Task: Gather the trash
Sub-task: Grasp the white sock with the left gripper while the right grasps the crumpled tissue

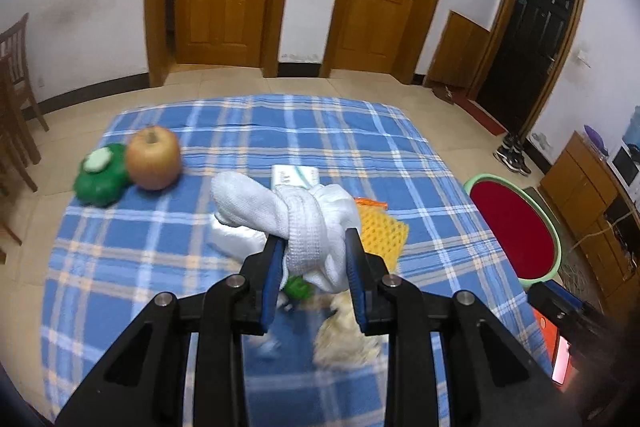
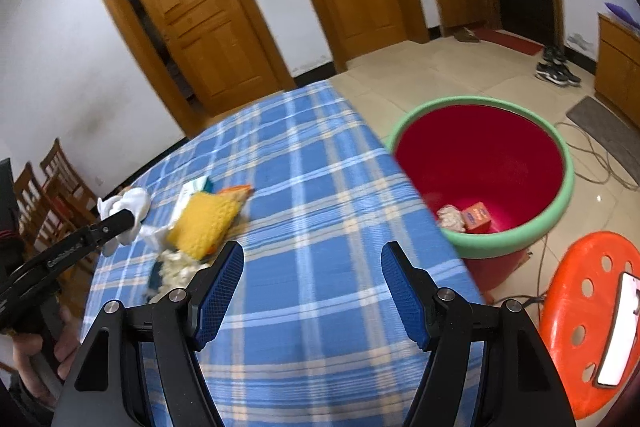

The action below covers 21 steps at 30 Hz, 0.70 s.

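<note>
The left tool (image 1: 314, 241) is closed on a white cloth (image 1: 296, 215), its blue pads pressing the cloth from both sides. The cloth is lifted over the middle of the worktop (image 1: 240, 123). Its long axis runs from the far left down toward the tool, and a rounded end points to the far left corner.

The right tool (image 2: 312, 259) stands wide open with nothing between its fingers, above the right edge of the worktop.

The left view shows an apple (image 1: 153, 157) and a green object (image 1: 102, 175) touching each other near the far left corner. The right view does not show these. Behind the cloth lie a small white box (image 1: 294, 175) and a yellow net (image 1: 380, 227), and under the tool a pale crumpled wad (image 1: 348, 331), blurred.

The right view looks into the red bin (image 2: 480, 147) with its green rim, standing on the floor just beside the right edge. Inside are an orange box (image 2: 476, 215) and a crumpled paper (image 2: 451, 218). An orange stool (image 2: 580, 267) with a phone (image 2: 618, 331) stands near the bin. The right half of the worktop is bare cloth.
</note>
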Each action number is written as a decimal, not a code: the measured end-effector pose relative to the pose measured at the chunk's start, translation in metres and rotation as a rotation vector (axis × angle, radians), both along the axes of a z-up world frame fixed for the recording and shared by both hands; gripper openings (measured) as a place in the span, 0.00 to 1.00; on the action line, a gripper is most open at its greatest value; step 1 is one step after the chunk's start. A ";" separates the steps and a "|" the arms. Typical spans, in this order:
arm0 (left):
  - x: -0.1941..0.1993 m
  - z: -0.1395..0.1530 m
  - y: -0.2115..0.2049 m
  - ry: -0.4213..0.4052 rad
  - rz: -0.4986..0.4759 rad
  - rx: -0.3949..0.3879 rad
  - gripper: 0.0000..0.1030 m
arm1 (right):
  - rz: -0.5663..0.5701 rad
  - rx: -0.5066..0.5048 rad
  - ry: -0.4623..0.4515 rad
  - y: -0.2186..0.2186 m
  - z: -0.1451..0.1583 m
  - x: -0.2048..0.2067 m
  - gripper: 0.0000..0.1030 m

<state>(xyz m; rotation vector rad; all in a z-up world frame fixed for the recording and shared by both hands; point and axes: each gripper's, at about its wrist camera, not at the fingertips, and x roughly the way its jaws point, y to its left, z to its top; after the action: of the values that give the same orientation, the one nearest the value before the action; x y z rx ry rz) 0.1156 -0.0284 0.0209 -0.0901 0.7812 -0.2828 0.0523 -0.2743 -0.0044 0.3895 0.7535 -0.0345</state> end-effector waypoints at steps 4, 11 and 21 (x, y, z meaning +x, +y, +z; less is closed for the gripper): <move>-0.017 0.006 0.021 -0.012 0.045 0.006 0.29 | 0.067 0.006 0.016 0.025 -0.002 0.008 0.71; -0.042 0.003 0.054 -0.004 0.113 0.012 0.29 | 0.139 0.010 0.051 0.066 -0.015 0.012 0.71; -0.055 -0.012 0.089 0.015 0.174 -0.012 0.29 | 0.220 0.002 0.091 0.112 -0.035 0.026 0.71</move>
<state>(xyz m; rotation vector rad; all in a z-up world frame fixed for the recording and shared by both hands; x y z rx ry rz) 0.0606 0.0605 0.0090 -0.1710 0.7817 -0.1225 0.0786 -0.1625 -0.0398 0.3071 0.8832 0.1559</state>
